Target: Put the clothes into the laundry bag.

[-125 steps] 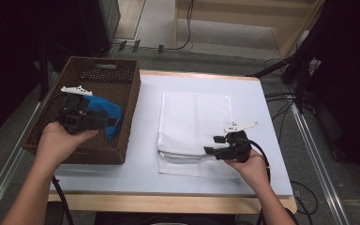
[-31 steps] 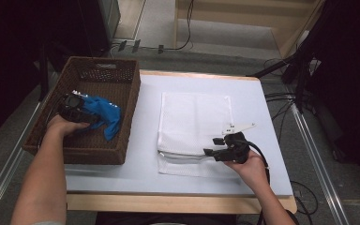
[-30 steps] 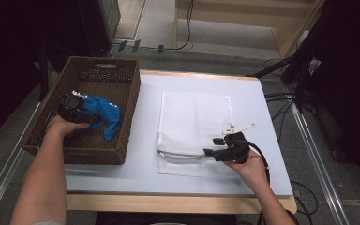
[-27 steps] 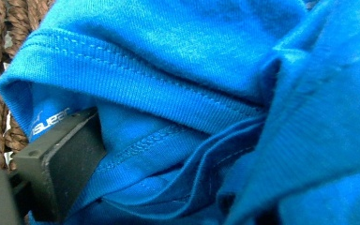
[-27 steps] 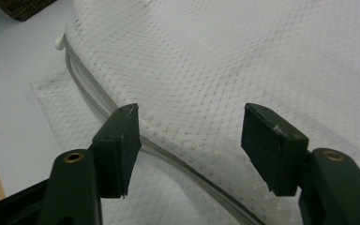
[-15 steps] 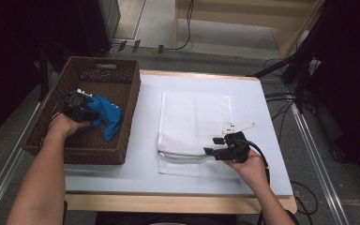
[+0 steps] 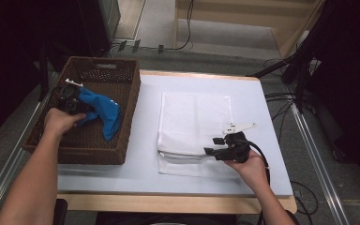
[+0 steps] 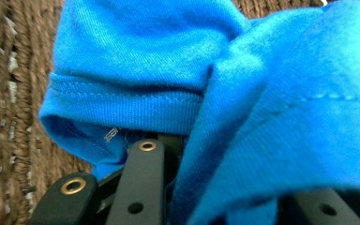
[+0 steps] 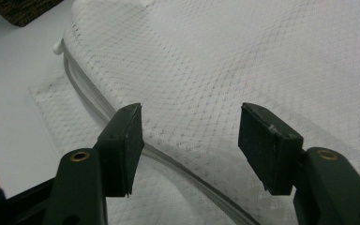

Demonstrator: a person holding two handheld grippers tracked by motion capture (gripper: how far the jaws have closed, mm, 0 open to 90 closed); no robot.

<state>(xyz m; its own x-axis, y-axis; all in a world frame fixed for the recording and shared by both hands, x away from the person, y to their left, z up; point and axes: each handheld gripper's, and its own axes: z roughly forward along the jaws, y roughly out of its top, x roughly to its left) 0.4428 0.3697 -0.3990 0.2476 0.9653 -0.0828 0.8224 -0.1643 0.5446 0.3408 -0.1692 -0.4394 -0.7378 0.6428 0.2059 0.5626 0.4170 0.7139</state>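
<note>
A blue cloth [image 7: 101, 110] lies bunched in the brown wicker basket [image 7: 108, 72] at the left of the table. My left gripper [image 7: 72, 101] is in the basket at the cloth's left end. Its jaws have just been closing and are now shut on a fold of the blue cloth [image 8: 168, 70], which drapes over its black fingers [image 8: 143, 183]. A white mesh bag [image 7: 194, 112] lies flat at the table's middle. My right gripper [image 7: 211, 146] rests open at the bag's near edge, its pads on either side of the mesh bag [image 9: 262, 56] and its zip seam [image 9: 168, 159], not pressing.
The pale table top [image 7: 145, 164] has free room between the basket and the bag. Cables [image 7: 281, 98] lie on the floor beyond the right edge. Dark furniture stands at the back left.
My left gripper has closed on the blue cloth and risen a little with it, pulling the cloth's left end up. The right gripper has not moved.
</note>
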